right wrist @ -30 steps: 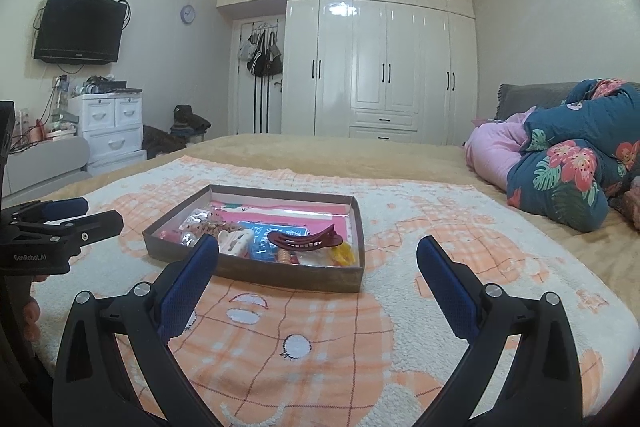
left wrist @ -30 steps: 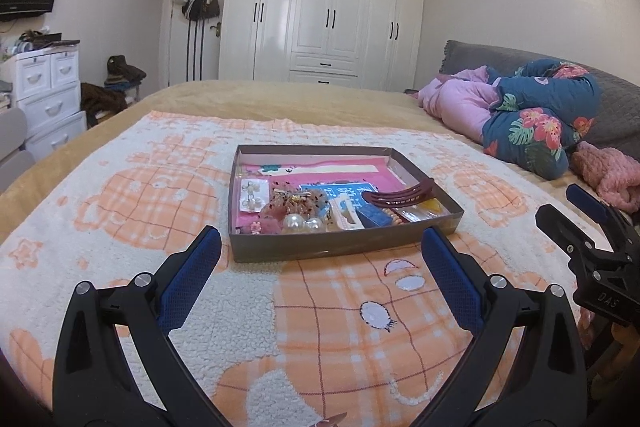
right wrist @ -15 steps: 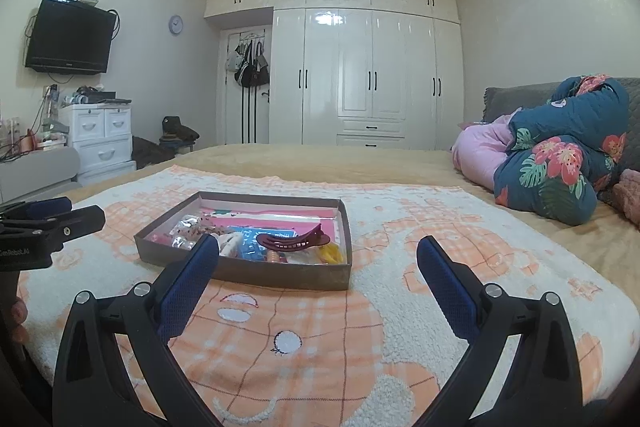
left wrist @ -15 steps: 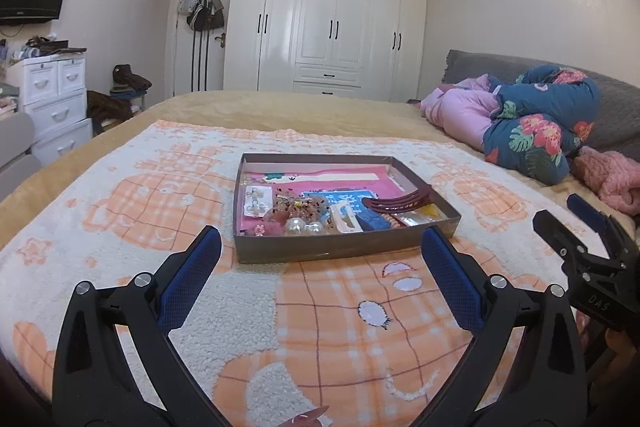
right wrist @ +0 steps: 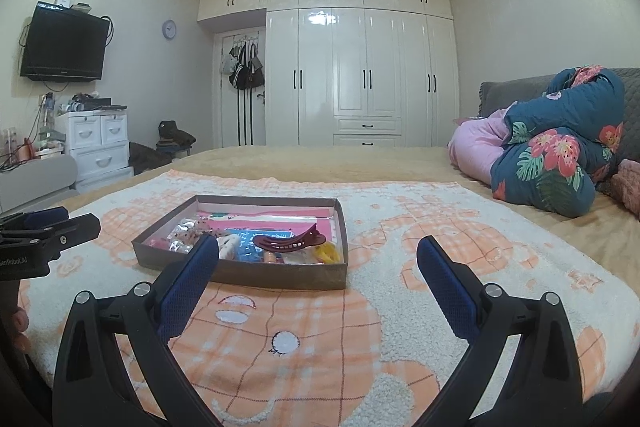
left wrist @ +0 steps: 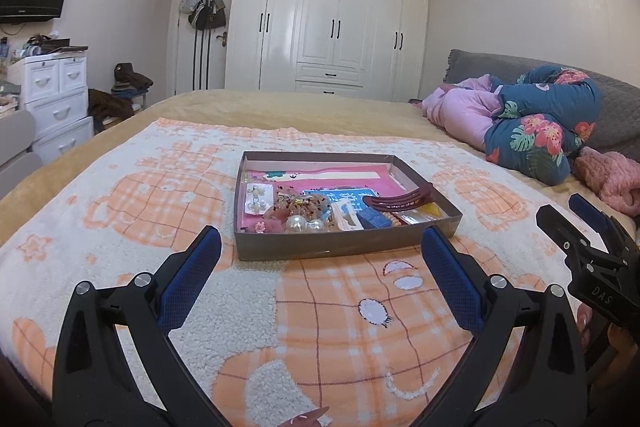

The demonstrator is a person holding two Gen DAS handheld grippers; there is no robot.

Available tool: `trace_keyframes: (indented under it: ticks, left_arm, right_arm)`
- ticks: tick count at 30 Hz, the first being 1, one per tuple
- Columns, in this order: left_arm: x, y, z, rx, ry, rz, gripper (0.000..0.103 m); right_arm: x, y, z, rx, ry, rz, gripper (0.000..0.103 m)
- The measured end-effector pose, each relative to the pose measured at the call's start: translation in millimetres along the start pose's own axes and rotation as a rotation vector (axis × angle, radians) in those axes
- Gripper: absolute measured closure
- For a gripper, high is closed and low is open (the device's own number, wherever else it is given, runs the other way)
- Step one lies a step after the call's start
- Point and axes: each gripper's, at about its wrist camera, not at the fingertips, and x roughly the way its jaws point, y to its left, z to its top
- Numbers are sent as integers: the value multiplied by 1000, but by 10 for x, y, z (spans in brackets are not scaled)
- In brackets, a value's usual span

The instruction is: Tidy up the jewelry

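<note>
A shallow brown cardboard tray (left wrist: 344, 250) lies on the bed blanket and also shows in the right wrist view (right wrist: 280, 277). It holds a dark red hair claw (left wrist: 400, 199) (right wrist: 290, 241), pearl pieces (left wrist: 304, 225), a blue item (left wrist: 374, 219), a yellow piece (right wrist: 330, 253) and small carded earrings (left wrist: 256, 197). My left gripper (left wrist: 320, 263) is open and empty, just short of the tray's near wall. My right gripper (right wrist: 318, 259) is open and empty, to the tray's right; it also shows in the left wrist view (left wrist: 580, 231).
An orange and white fleece blanket (left wrist: 340, 327) covers the bed. A rolled floral quilt (left wrist: 536, 131) and pink bedding (left wrist: 456, 111) lie at the far right. A white drawer unit (left wrist: 56, 99) stands to the left, and white wardrobes (left wrist: 332, 27) behind.
Both grippers have dropped lower and tilted up, so more wall and ceiling show. They stay open and empty. The tray's contents have not moved.
</note>
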Motion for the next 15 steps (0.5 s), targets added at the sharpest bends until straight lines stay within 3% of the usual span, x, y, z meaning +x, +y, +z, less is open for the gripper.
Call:
trace_keyframes:
  ticks: [15]
  left_arm:
    - [-9,21,-10,-1,2,7,11]
  right_arm:
    - [-2,-27,-24,-3,4,2,6]
